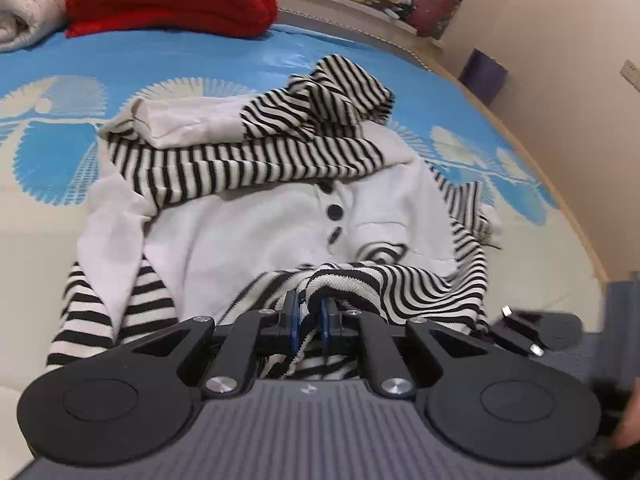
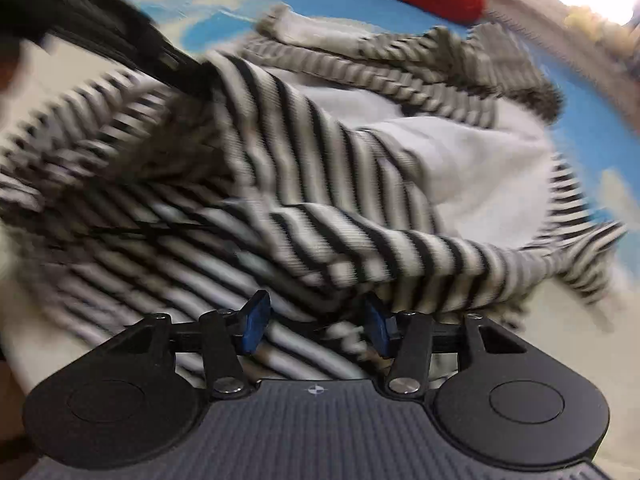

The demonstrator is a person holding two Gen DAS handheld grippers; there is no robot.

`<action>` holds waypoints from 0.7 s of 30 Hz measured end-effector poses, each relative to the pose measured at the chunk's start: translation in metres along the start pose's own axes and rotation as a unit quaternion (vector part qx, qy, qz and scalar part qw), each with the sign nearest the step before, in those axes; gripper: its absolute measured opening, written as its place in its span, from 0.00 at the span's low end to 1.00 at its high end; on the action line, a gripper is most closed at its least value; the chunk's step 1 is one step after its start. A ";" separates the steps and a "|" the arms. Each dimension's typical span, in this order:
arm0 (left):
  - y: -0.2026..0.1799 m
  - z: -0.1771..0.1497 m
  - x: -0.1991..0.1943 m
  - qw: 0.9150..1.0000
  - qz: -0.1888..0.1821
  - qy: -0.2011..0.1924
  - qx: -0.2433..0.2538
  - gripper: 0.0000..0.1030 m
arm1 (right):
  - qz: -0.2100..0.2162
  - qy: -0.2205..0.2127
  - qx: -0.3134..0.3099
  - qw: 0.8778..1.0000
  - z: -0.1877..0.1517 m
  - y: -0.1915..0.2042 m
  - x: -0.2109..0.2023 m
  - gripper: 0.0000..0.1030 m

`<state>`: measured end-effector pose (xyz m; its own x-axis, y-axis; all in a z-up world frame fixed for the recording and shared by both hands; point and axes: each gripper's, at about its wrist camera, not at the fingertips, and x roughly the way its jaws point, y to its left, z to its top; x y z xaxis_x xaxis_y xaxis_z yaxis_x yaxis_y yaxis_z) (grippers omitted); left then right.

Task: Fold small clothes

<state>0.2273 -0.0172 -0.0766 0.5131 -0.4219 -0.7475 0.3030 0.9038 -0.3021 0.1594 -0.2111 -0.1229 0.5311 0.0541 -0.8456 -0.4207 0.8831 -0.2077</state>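
I see one small knitted garment (image 1: 256, 236), white body with black-and-white striped sleeves and trim, lying rumpled on the blue-and-white patterned bed cover (image 1: 168, 60). Front faces up: three dark round buttons (image 1: 334, 212) run down a short placket, and a white chest pocket sits just beside them. One striped sleeve is laid across the upper chest, its cuff end bunched into a raised heap at the far side. Near hem is striped and lifted into a ridge, a pinch of it caught between the blue pads (image 1: 294, 312). In my right wrist view the striped hem (image 2: 360, 248) drapes loosely, heavily blurred.
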 end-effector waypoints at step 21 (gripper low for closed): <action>0.108 -0.054 -0.051 0.984 0.062 0.167 -0.025 0.61 | 0.002 0.023 0.091 0.996 -0.072 -0.064 -0.073 0.12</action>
<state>0.1898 0.1059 -0.1030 0.2488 -0.2696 -0.9303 0.2101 0.9526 -0.2199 0.0947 -0.3047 -0.0837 0.4937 0.0403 -0.8687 -0.2805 0.9529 -0.1152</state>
